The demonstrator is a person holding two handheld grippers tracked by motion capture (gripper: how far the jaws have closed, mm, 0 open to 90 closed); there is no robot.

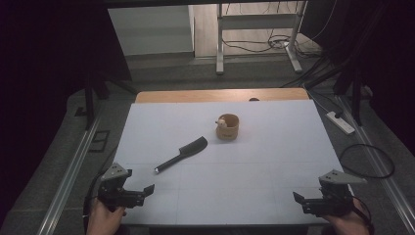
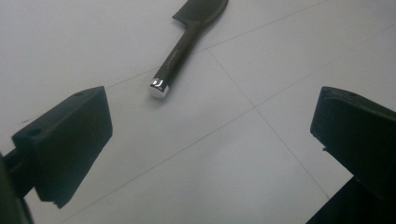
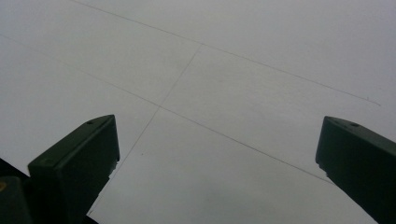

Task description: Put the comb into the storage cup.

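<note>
A black comb point(image 1: 181, 153) with a silver-capped handle lies slantwise on the white board point(image 1: 254, 171), left of centre. Behind it and to the right stands a small wooden cup point(image 1: 228, 127) with a pale little figure point(image 1: 221, 122) at its rim. My left gripper point(image 1: 139, 184) rests at the board's near left corner, open and holding nothing. In the left gripper view the comb point(image 2: 185, 44) lies ahead, its handle end pointing toward the gap of the left gripper point(image 2: 210, 126). My right gripper point(image 1: 300, 199) sits at the near right corner, open, with only bare board between the tips of the right gripper point(image 3: 217, 154).
The white board covers a wooden table whose far edge point(image 1: 220, 95) shows behind it. Metal rails run along both sides on the floor. A power strip point(image 1: 341, 122) and cables point(image 1: 369, 159) lie to the right, and a desk frame point(image 1: 257, 34) stands farther back.
</note>
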